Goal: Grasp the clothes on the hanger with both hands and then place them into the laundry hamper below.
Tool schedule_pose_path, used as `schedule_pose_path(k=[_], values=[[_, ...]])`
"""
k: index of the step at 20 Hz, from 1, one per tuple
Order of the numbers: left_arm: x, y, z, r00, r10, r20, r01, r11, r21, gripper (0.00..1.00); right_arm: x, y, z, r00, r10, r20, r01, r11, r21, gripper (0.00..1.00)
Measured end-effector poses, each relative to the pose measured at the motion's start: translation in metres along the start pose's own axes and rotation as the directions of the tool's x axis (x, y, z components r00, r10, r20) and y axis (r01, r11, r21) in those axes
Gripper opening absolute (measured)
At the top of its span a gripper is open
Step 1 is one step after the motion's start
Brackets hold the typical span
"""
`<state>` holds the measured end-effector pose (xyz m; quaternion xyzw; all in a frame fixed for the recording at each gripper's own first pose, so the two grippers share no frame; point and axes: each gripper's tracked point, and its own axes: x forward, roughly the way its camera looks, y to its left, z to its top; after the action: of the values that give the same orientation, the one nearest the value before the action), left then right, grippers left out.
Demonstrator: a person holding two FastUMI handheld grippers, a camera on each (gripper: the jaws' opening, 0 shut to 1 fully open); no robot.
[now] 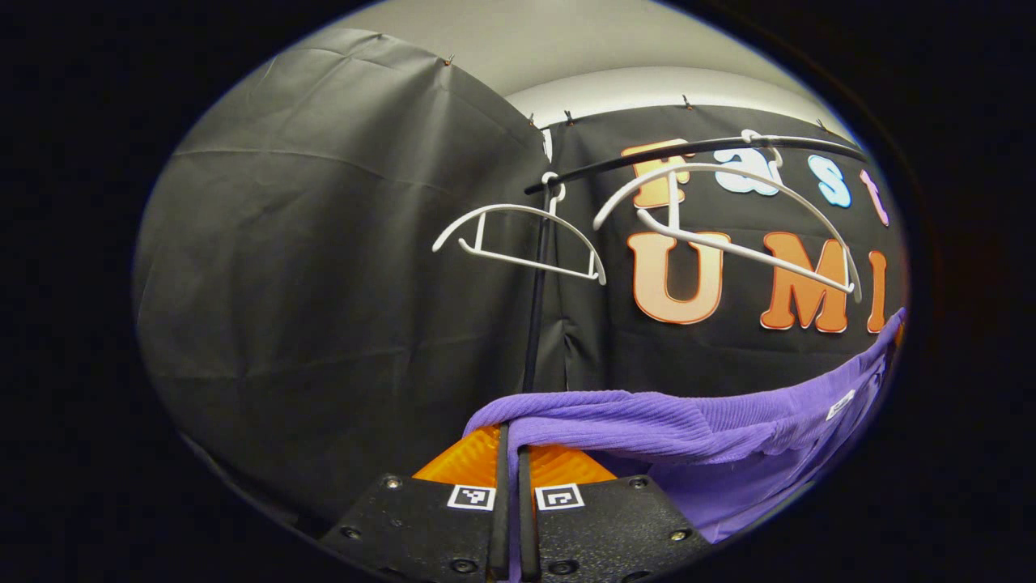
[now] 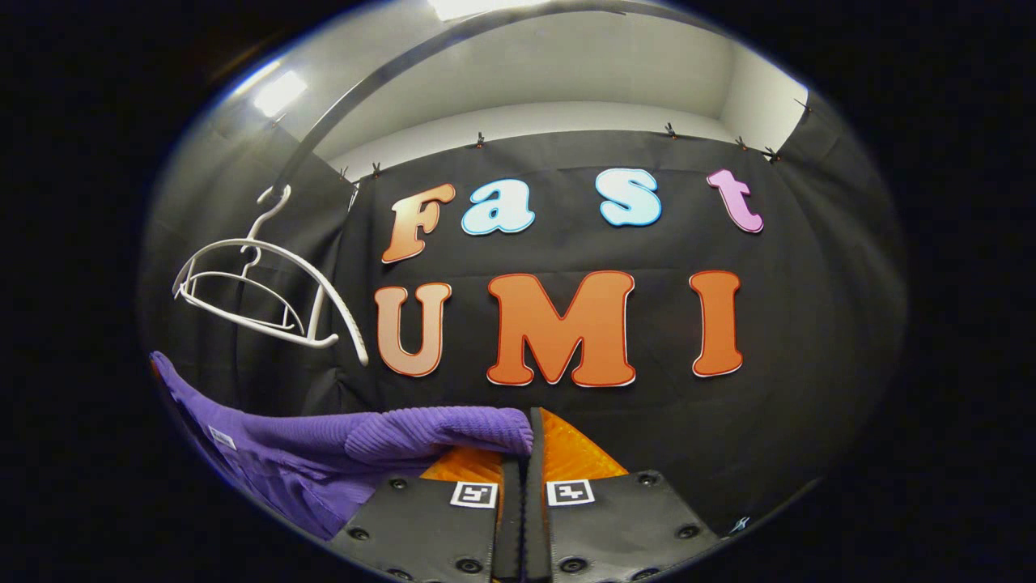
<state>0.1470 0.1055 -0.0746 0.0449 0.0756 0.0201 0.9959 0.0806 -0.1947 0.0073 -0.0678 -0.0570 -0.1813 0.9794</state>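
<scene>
Centrally, a purple ribbed garment (image 1: 647, 429) hangs slack between the two grippers, free of the white hangers (image 1: 518, 239) above it. In the left gripper view, the left gripper (image 1: 510, 453) has its fingers drawn together on one edge of the cloth, which drapes away toward the view's right side. In the right gripper view, the same garment (image 2: 388, 441) runs off to the left, and the right gripper (image 2: 526, 449) pinches its other end, jaws nearly closed with fabric between them. Two bare hangers (image 2: 259, 300) remain on the black rail (image 1: 696, 150), above the garment, in front of the booth's black cloth wall. Judged from this, the grasp and the lift off the hanger are complete, and the carry to the laundry hamper is in hand. The next move calls for lowering both grippers together, keeping the cloth gathered, then parting the fingers over the hamper's mouth so no sleeve trails outside.
</scene>
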Motion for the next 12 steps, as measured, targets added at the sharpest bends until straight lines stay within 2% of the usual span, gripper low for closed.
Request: schedule_pose_path(k=[2,3,4,5,7,9,10,11,12], values=[[-0.009,-0.011,-0.006,1.000,-0.028,-0.010,0.028,0.999,-0.032,0.07,-0.005,-0.002,-0.008,1.000,-0.010,-0.023,0.011,0.999,0.030,0.09],[-0.010,-0.019,-0.012,0.999,-0.043,-0.018,0.042,0.998,-0.047,0.07,-0.007,0.001,-0.012,0.999,-0.009,-0.034,0.011,0.999,0.049,0.13],[-0.012,-0.027,-0.018,0.998,-0.059,-0.031,0.057,0.997,-0.059,0.05,-0.010,0.005,-0.019,0.999,-0.003,-0.047,0.006,0.998,0.062,0.09],[-0.013,-0.036,-0.024,0.996,-0.077,-0.050,0.074,0.995,-0.065,0.05,-0.014,0.011,-0.026,0.998,0.009,-0.061,-0.005,0.998,0.063,0.09],[-0.015,-0.053,-0.033,0.990,-0.116,-0.075,0.111,0.992,-0.066,0.02,-0.020,0.029,-0.035,0.995,0.054,-0.084,-0.051,0.998,0.043,0.09],[-0.016,-0.070,-0.041,0.983,-0.158,-0.093,0.153,0.987,-0.058,0.05,-0.026,0.053,-0.046,0.987,0.112,-0.114,-0.108,0.993,0.037,0.09],[-0.016,-0.081,-0.047,0.978,-0.178,-0.108,0.173,0.983,-0.053,0.07,-0.028,0.066,-0.054,0.980,0.143,-0.135,-0.138,0.989,0.049,0.05],[-0.018,-0.093,-0.054,0.972,-0.200,-0.125,0.195,0.979,-0.052,0.05,-0.034,0.081,-0.063,0.973,0.173,-0.156,-0.165,0.984,0.063,0.05],[-0.020,-0.106,-0.063,0.964,-0.223,-0.142,0.218,0.975,-0.054,0.05,-0.039,0.094,-0.070,0.964,0.202,-0.173,-0.191,0.979,0.076,0.09]])
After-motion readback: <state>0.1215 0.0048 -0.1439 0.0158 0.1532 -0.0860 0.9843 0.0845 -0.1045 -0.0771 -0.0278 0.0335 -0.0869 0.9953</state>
